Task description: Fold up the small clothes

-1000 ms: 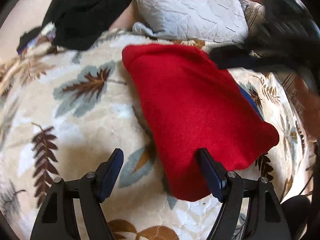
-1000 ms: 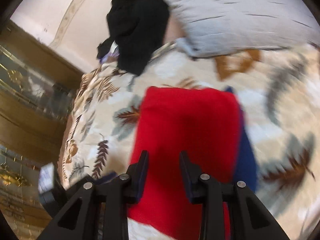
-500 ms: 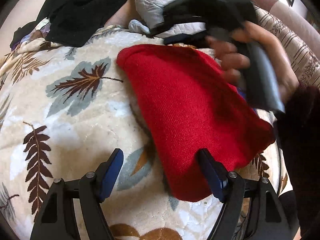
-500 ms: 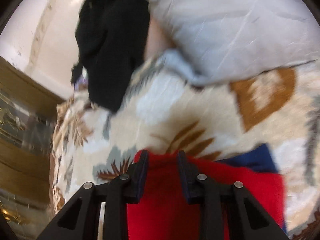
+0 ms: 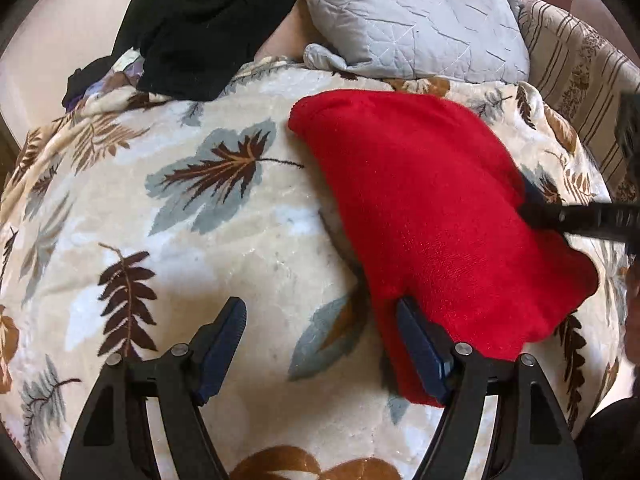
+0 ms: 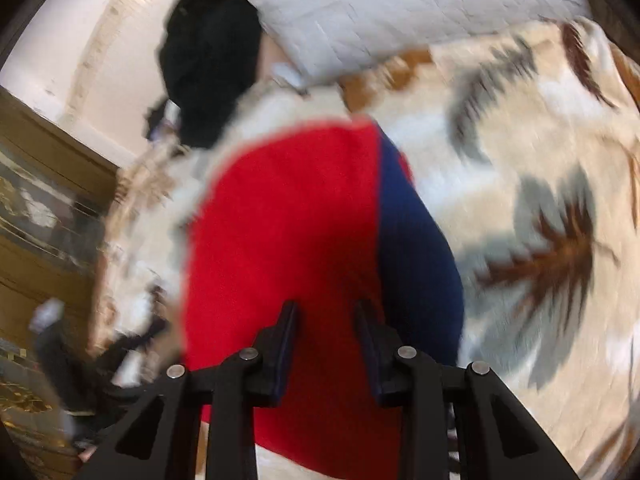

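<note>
A folded red garment (image 5: 420, 208) lies on the leaf-patterned blanket (image 5: 180, 240), running from the far middle to the near right. The right wrist view shows a dark blue layer (image 6: 412, 240) along the right side of the red garment (image 6: 288, 240). My left gripper (image 5: 320, 308) is open wide above the blanket, its right finger at the garment's near left edge. My right gripper (image 6: 325, 312) hovers over the red cloth with a narrow gap and nothing pinched. In the left wrist view one of its dark fingers (image 5: 580, 220) reaches in at the garment's right edge.
A grey quilted pillow (image 5: 408, 20) and a heap of black clothing (image 5: 200, 20) lie at the far end of the bed. A striped sofa cover (image 5: 580, 68) is at the far right. A wooden cabinet (image 6: 40, 240) stands to the left of the bed.
The right gripper swung out to the garment's far end, then came back over its near right part. The hand has left the left wrist view. The left gripper and the garment stayed put.
</note>
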Demonstrator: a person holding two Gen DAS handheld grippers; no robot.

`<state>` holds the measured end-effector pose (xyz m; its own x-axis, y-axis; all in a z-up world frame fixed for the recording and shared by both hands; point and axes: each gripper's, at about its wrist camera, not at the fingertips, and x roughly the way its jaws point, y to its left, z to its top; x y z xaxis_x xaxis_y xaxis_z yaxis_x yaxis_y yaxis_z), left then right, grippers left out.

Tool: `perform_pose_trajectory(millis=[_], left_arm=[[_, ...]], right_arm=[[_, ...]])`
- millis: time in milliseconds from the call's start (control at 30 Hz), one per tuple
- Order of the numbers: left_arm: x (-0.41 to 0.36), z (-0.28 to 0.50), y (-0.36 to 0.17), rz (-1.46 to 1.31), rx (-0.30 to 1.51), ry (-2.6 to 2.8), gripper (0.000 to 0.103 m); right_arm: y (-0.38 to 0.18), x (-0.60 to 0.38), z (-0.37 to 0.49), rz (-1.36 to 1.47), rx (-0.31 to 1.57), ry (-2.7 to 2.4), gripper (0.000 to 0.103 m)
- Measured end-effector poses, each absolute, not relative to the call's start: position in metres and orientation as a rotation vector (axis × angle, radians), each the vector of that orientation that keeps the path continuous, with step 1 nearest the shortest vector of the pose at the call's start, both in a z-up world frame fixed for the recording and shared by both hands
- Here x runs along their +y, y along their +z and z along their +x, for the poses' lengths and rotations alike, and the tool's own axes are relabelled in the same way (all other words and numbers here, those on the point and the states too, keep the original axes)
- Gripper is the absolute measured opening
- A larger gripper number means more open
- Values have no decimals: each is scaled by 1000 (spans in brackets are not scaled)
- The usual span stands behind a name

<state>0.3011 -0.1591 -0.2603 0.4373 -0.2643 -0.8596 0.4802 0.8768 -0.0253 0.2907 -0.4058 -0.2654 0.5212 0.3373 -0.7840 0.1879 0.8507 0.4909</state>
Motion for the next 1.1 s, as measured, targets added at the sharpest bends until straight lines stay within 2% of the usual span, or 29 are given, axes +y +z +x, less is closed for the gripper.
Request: perform_pose_trajectory(millis=[167, 267, 500, 667, 833, 1100], left_arm=[[-154, 293, -249, 223, 981, -453, 78], [-160, 291, -249, 261, 956, -446, 78], [-161, 296, -248, 267, 941, -440, 78], [-164, 297, -249, 281, 933, -436, 78], [-165, 300, -245, 281, 917, -423, 78], [-160, 304, -214, 168, 802, -428, 78]], right_arm=[[-251, -412, 271, 609, 981, 104, 35], [-267, -408, 275, 582, 1054, 88, 35], [-247, -410, 271, 630, 941, 130, 35], [-273, -407, 289, 611, 1008, 68, 37], [-271, -414, 287, 670, 1005, 80, 37], [-245, -428, 271, 664, 863, 46, 37]])
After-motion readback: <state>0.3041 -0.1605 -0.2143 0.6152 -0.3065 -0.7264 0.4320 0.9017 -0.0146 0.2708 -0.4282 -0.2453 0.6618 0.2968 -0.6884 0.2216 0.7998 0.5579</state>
